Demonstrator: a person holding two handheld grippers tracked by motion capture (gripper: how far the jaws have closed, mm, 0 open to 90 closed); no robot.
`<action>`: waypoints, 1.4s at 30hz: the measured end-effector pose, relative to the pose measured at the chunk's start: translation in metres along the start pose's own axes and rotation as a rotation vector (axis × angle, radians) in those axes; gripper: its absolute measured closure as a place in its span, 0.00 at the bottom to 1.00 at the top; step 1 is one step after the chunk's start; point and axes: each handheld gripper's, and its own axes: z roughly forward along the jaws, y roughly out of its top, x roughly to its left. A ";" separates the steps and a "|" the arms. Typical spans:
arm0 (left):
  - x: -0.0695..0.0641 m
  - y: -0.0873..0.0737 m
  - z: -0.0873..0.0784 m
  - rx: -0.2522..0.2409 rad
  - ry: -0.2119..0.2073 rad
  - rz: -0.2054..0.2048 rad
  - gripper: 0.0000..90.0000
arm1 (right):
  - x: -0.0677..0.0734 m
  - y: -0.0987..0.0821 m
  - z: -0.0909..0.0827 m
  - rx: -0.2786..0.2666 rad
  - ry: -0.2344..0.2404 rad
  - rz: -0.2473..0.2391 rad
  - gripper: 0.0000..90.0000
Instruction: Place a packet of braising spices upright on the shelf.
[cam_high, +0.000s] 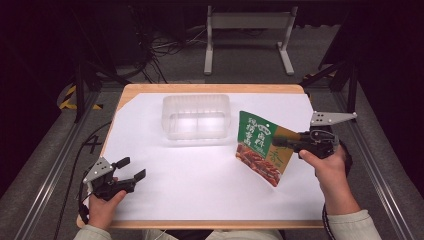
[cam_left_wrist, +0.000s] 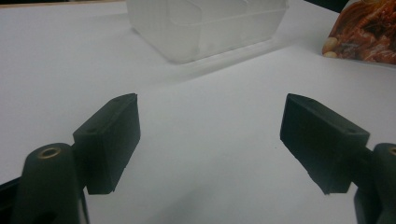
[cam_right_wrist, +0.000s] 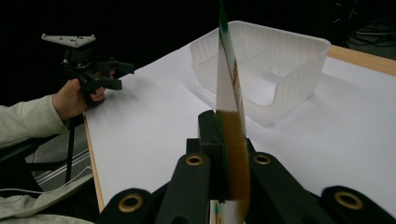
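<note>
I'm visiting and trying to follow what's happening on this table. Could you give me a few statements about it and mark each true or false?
1. The right gripper is clamped on the edge of a green snack packet. True.
2. The packet lies flat inside the plastic tub. False: it is held up above the white sheet, to the right of the tub.
3. The left gripper has its jaws apart with nothing between them. True.
4. The tub is full of packets. False: nothing can be seen in it.
5. The tub is clear plastic and sits toward the far side of the table. True.
</note>
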 end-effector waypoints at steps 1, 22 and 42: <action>0.000 0.000 0.000 -0.001 0.000 -0.002 0.23 | 0.000 0.002 0.000 -0.005 -0.002 0.003 1.00; 0.000 0.001 -0.002 -0.011 0.000 -0.003 0.23 | 0.001 0.045 -0.001 -0.089 0.014 0.017 1.00; -0.001 0.002 -0.004 -0.021 -0.005 0.007 0.23 | -0.014 0.090 0.022 -0.148 -0.007 0.044 1.00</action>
